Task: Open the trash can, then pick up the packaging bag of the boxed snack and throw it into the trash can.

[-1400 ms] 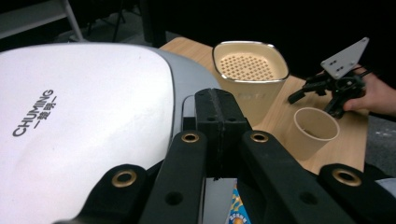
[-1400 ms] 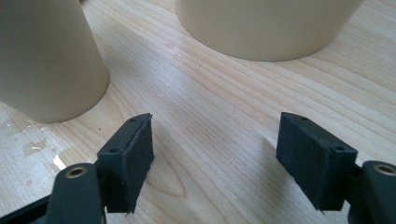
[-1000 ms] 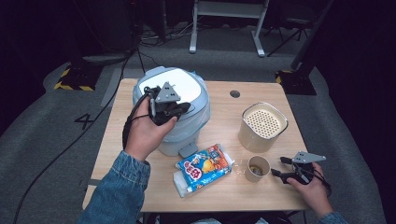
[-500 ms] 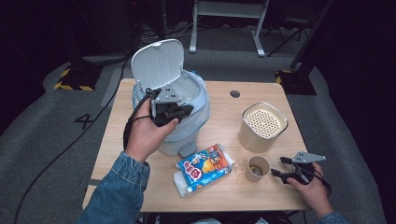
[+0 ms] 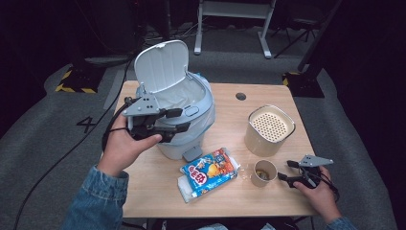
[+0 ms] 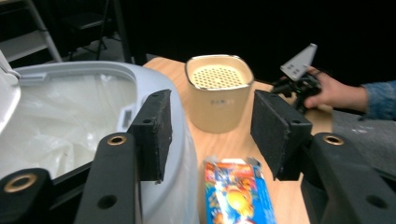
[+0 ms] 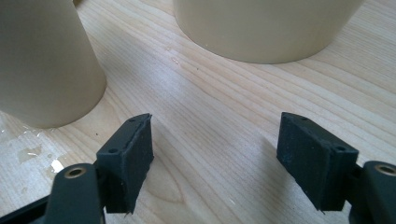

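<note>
One bin (image 5: pixel 191 108) side hidden by left gripper (image 5: pixel 182 122).

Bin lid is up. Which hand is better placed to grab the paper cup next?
Right. The right tongs sit open on the table just beside the small tan paper cup; the left tongs are over at the white lidded bin.

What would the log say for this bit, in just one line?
white plastic bin: lid up | left gripper: open, at bin rim | right gripper: open, beside small beige cup
</note>
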The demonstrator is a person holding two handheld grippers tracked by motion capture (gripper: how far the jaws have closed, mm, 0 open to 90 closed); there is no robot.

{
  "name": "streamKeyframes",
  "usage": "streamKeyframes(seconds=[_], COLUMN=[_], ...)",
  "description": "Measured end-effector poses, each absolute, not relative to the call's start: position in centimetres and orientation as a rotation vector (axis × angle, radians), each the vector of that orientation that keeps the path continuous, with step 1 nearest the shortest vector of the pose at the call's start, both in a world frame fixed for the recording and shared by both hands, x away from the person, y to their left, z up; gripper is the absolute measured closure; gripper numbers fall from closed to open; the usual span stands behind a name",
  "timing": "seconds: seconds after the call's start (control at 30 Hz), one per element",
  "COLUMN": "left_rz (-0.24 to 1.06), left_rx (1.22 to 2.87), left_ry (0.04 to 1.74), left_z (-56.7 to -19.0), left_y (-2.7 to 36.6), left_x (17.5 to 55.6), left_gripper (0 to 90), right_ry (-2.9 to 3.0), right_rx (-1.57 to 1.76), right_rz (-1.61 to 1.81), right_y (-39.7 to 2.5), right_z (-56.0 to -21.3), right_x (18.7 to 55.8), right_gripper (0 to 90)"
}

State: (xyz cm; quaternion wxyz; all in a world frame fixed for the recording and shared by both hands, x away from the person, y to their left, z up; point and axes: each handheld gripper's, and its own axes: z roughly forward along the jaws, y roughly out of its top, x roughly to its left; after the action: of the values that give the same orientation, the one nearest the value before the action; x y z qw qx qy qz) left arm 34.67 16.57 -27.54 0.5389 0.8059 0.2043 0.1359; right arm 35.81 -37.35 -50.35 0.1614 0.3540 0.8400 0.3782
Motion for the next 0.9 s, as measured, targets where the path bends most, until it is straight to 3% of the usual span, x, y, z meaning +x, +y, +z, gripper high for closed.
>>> streamKeyframes(seconds=[0.3,0.37,0.7,0.9], left_rz=[0.404,0.42,0.349,0.318], left_rx=[1.993,1.991,2.02,2.062], left_ry=[0.555,0.582,0.736,0.793], left_z=[-31.4,-32.8,-40.6,-43.3], left_y=[19.4,19.8,20.8,20.8], left_x=[32.5,32.1,32.0,32.5], left_gripper=[43.4,43.5,43.0,41.8], right_ry=[2.396,2.394,2.421,2.423], right_rx=[1.016,1.016,1.04,1.035], right_rz=[1.081,1.083,1.121,1.134], right_y=[-37.4,-37.6,-38.0,-38.0], right_z=[-50.3,-50.2,-48.0,-47.2], right_x=[35.9,35.8,34.7,34.4], right_gripper=[27.5,32.2,37.5,38.4])
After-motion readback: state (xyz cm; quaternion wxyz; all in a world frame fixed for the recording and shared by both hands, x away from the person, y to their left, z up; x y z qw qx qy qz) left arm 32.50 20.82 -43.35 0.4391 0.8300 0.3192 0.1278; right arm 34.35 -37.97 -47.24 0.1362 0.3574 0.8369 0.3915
